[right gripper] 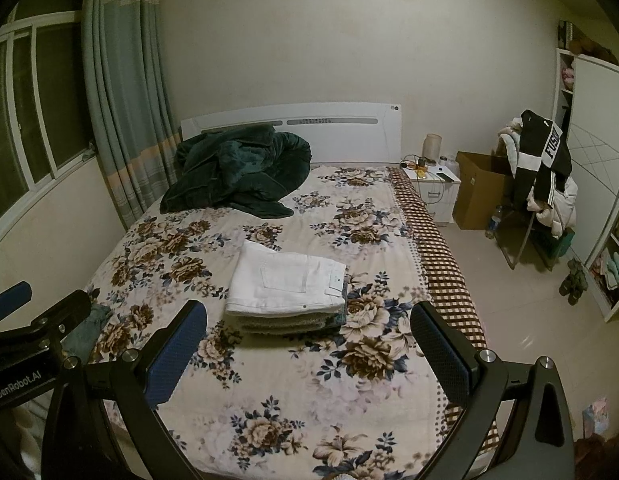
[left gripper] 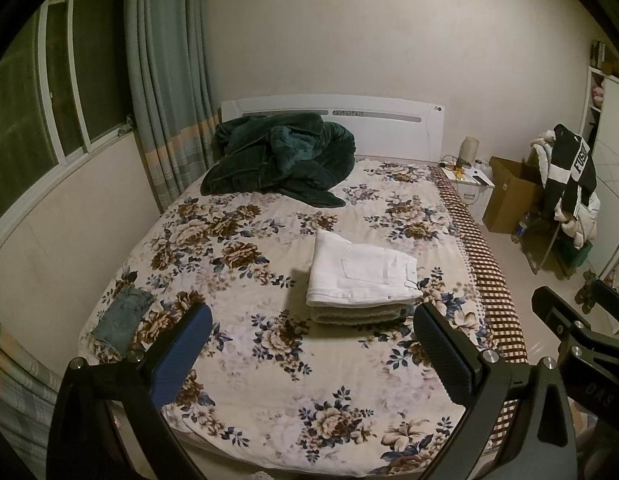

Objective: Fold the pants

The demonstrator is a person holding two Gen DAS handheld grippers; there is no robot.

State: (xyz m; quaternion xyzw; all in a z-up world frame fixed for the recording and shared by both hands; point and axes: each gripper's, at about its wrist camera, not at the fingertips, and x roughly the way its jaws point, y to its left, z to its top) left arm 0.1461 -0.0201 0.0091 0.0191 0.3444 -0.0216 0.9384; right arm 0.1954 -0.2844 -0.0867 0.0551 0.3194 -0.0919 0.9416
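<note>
White pants lie folded on top of a small stack of folded clothes in the middle of the flowered bed; they also show in the right wrist view. A pair of blue jeans lies at the bed's left edge, partly hidden in the right wrist view. My left gripper is open and empty, held above the bed's near end, short of the stack. My right gripper is open and empty, held likewise to the right of the left one.
A dark green blanket is heaped by the white headboard. A nightstand, a cardboard box and a chair hung with clothes stand right of the bed. A window and curtain are on the left.
</note>
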